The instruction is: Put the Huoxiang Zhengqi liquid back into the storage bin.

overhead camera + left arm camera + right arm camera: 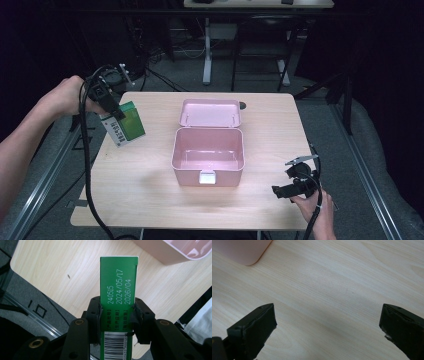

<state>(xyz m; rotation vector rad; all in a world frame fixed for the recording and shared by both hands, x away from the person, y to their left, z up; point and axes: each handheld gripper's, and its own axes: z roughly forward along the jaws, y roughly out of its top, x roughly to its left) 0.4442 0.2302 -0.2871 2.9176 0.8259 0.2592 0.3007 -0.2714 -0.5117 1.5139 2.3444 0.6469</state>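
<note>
A green and white carton (125, 123) hangs above the table's left edge, held by my left gripper (116, 114). In the left gripper view both pads press on the narrow sides of the green carton (119, 302), whose printed dates and barcode face the camera; my left gripper (117, 317) is shut on it. A pink box (208, 156) stands open mid-table with its lid (210, 112) folded back; its inside looks bare. My right gripper (281, 191) rests low near the front right corner, and in its own view my right gripper (327, 327) stands wide open over bare wood.
The light wooden table (150, 175) has free surface to the left and right of the pink box. A corner of the box (242, 251) lies far up left of the right jaws. Dark floor, cables and a desk frame lie beyond the table's far edge.
</note>
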